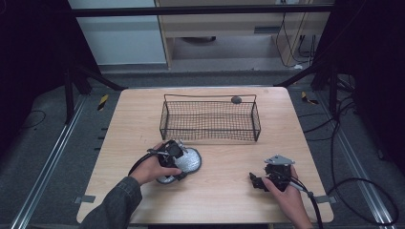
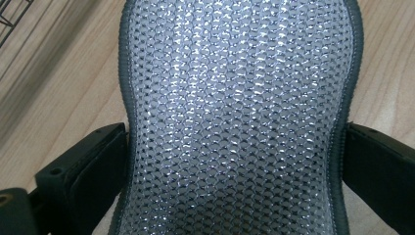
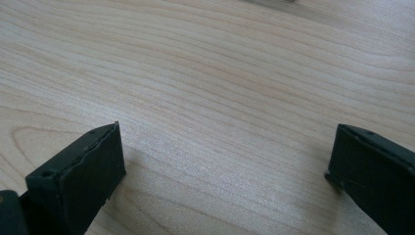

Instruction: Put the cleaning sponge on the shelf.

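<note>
Jaws of our left gripper (image 2: 230,161) press against both narrow sides of a silver mesh pad (image 2: 235,98) with a dark stitched rim, gripping it at its waist. We see that pad (image 1: 188,161) lying on the wooden table (image 1: 224,191) near its front left, just in front of a black wire basket (image 1: 210,120). Our right gripper (image 3: 225,166) rests well apart at the front right, jaws spread wide over bare wood, holding nothing.

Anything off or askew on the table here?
Nothing stands out. The silver mesh pad with dark trim lies flat between the left gripper's jaws; the black wire basket sits upright; the right gripper is open over bare wood.
</note>
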